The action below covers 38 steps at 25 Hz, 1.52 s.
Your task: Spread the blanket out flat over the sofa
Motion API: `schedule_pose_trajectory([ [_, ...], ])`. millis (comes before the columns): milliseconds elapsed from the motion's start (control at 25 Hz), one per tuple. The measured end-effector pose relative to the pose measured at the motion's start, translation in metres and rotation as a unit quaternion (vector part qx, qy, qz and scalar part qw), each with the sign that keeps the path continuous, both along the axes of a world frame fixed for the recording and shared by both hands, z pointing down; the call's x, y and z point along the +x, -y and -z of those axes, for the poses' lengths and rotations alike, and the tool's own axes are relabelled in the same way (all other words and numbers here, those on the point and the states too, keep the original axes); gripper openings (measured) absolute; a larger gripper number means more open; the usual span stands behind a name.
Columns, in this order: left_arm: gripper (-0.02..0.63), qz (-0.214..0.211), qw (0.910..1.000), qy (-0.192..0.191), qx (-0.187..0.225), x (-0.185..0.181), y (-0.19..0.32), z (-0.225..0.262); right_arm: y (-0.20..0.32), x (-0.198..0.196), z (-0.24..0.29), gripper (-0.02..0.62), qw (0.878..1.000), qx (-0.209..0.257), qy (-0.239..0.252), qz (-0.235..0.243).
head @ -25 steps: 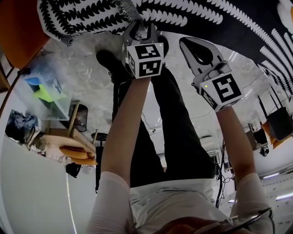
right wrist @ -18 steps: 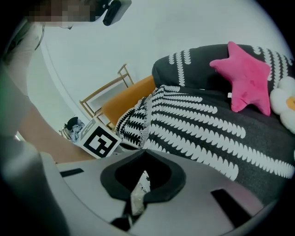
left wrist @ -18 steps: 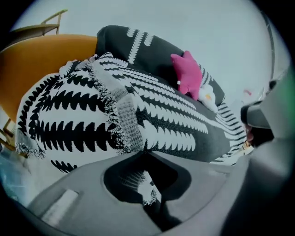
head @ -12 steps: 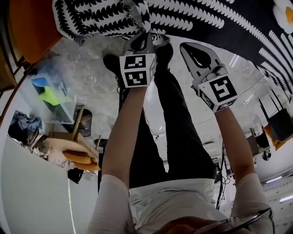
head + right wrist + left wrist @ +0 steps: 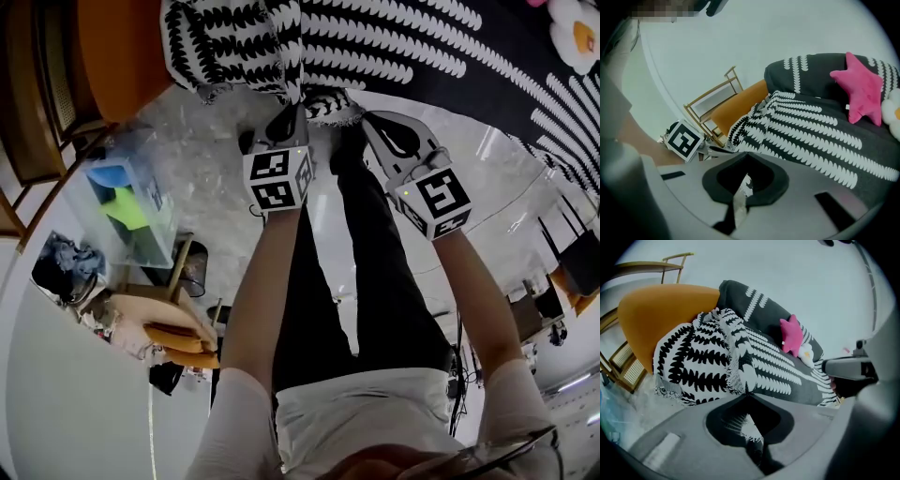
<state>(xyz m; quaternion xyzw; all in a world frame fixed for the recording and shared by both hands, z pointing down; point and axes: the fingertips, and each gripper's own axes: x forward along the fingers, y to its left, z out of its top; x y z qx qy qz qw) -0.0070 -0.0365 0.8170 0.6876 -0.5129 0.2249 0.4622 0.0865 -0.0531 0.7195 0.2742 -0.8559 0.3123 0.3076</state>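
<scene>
Pale marbled floor (image 5: 202, 159) runs up to the front edge of the orange sofa (image 5: 122, 47). The blanket (image 5: 234, 42) lies over the seat, dark with white leaves along most of it, but doubled into a white-and-black bunch at the bare orange end.

On my left gripper (image 5: 287, 120) the fingers have just closed, and a tuft of the patterned, fringed edge sits pinched between them. My right gripper (image 5: 382, 129) is just beside it, its fingers closed too, on a thin strip of the same edge.

To do this step well, I judge I need both pinches firm. I would lift the edge enough for the doubled part to come off the seat, then draw my hands apart so the edge goes taut between them. After that I would carry it over the orange end and lay it down rather than drag it. The grips are small bites of fringe, so a sharp tug could slip them.

Further along the seat a pink star cushion (image 5: 862, 89) and a white flower cushion (image 5: 581, 33) rest on the blanket. A hard pull may shift them or wrinkle the cloth under them. A wooden frame (image 5: 33, 103) stands just beside the orange end, and a clear plastic box (image 5: 131, 202) sits on the floor near it. Either could catch trailing fringe
</scene>
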Motion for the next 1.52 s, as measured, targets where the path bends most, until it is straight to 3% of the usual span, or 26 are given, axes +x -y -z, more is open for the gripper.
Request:
schedule_pose_trajectory([
  [440, 0.031, 0.046, 0.9984, 0.033, -0.005, -0.106, -0.025, 0.004, -0.017, -0.048, 0.004, 0.003, 1.000, -0.004, -0.005, 0.010],
  [600, 0.031, 0.057, 0.9964, 0.062, -0.008, -0.160, -0.033, -0.008, -0.024, -0.079, -0.004, 0.003, 1.000, -0.006, -0.003, 0.020],
  [760, 0.031, 0.060, 0.9928, 0.103, -0.010, -0.182, -0.037, -0.005, -0.028, -0.074, 0.001, 0.003, 1.000, -0.005, -0.003, 0.024],
  [1120, 0.031, 0.005, 0.9845, 0.175, 0.005, -0.242, -0.034, -0.013, -0.035, -0.106, -0.016, 0.003, 0.999, -0.005, -0.005, 0.038],
  [1520, 0.031, -0.033, 0.9814, 0.189, 0.000, -0.289, -0.028, -0.044, -0.026, -0.143, -0.030, 0.003, 0.999, -0.011, -0.014, 0.044],
])
